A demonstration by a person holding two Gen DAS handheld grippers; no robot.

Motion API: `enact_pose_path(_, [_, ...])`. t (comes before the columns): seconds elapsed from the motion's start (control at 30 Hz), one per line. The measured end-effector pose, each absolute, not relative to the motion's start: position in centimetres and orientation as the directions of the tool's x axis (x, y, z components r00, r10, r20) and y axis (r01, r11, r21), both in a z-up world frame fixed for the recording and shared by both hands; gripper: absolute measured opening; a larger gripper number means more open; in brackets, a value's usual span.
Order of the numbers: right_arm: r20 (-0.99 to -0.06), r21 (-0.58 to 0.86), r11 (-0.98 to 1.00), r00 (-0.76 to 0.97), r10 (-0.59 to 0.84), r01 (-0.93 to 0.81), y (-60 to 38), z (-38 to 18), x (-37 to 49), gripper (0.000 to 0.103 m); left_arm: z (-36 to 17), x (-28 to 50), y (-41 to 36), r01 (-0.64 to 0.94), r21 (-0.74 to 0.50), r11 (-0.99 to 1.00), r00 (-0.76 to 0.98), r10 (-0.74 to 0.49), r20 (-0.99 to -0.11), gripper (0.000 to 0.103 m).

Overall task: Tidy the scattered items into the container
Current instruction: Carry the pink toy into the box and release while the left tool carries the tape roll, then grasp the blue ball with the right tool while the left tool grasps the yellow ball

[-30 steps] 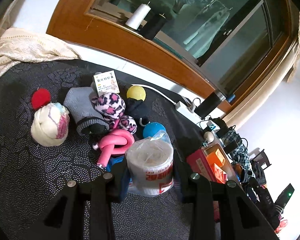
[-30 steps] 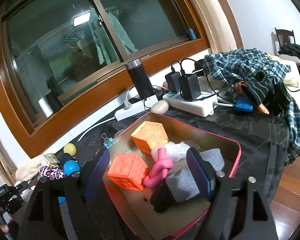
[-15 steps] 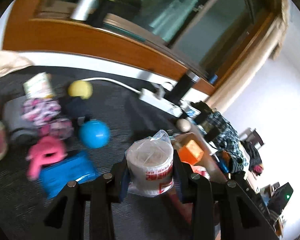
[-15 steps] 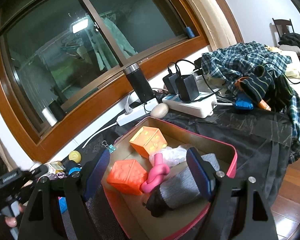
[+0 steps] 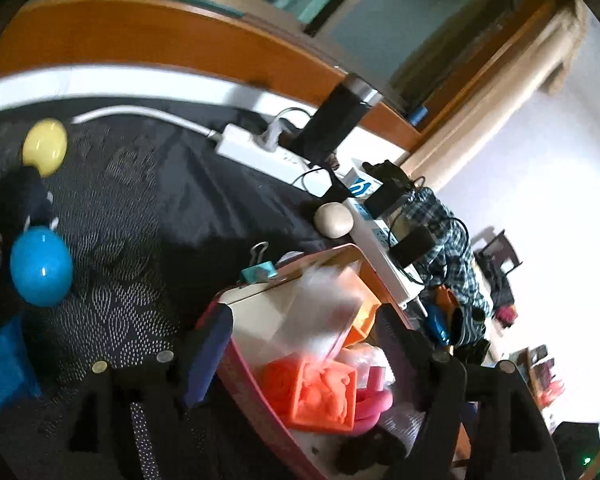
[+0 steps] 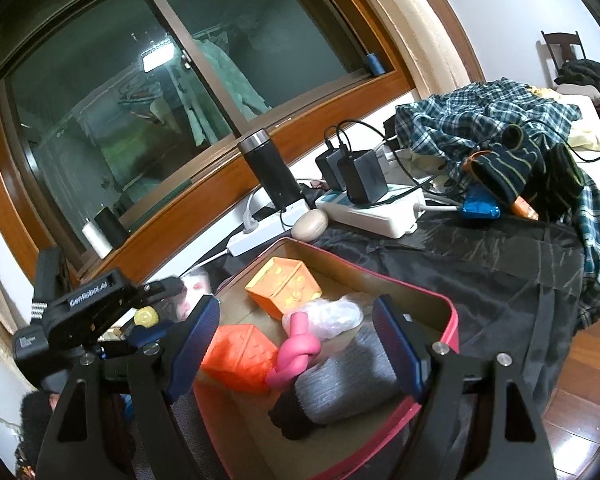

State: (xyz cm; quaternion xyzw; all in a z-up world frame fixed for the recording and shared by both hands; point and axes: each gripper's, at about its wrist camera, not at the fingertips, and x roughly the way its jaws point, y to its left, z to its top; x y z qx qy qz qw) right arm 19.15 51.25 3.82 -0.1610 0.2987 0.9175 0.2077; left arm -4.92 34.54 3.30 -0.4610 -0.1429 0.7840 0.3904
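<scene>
Main worry here is the plastic-wrapped tape roll point(image 5: 328, 308). It's just a blur in the left wrist view, right over the near corner of the pink-rimmed box point(image 6: 448, 320), so if it lands on the rim or on the orange cube point(image 5: 320, 396) I reckon it could roll back out onto the dark cloth point(image 5: 148, 200). The loose wrap could also snag on a finger pad. The left gripper point(image 5: 304, 352) has its tongs spread wider than the roll, and neither pad looks pressed against it, so I'd call that let go, with the roll loose between the fingers. The right gripper point(image 6: 296, 344) hangs over the box at the bottom centre of its frame, tongs gaping and gripping nothing. It straddles the pink knotted toy point(image 6: 296, 352) and the grey sock point(image 6: 340, 384); can't tell if it touches them. The two grippers are pretty close at the box's left edge, so a bump seems possible. Still out on the cloth at the left of the left wrist frame: a blue ball point(image 5: 40, 266) and a yellow ball point(image 5: 44, 146).
</scene>
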Motion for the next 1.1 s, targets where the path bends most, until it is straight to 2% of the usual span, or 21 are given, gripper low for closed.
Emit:
enact_pose_path(0.4, [-0.409,0.46,-0.773,-0.877,0.252,-0.437,48.2,4.8,17.8,0.082,4.8,-6.3,26.5,-0.408,-0.582,-0.703,-0.387,0.711,-0.588,0.075])
enact_pose_path(0.83, [-0.414,0.423,-0.858,-0.904,0.103,-0.291,41.4,6.5,12.9,0.082,4.5,-8.9,9.7,-0.181,-0.585,-0.79,-0.589,0.564,-0.579,0.075])
enact_pose_path(1.1, [-0.489,0.434,-0.881,-0.87,-0.054,-0.19,37.6,5.8,5.9,0.082,3.7,-9.7,6.7,-0.142,-0.619,-0.773,-0.597,0.565,-0.569,0.075])
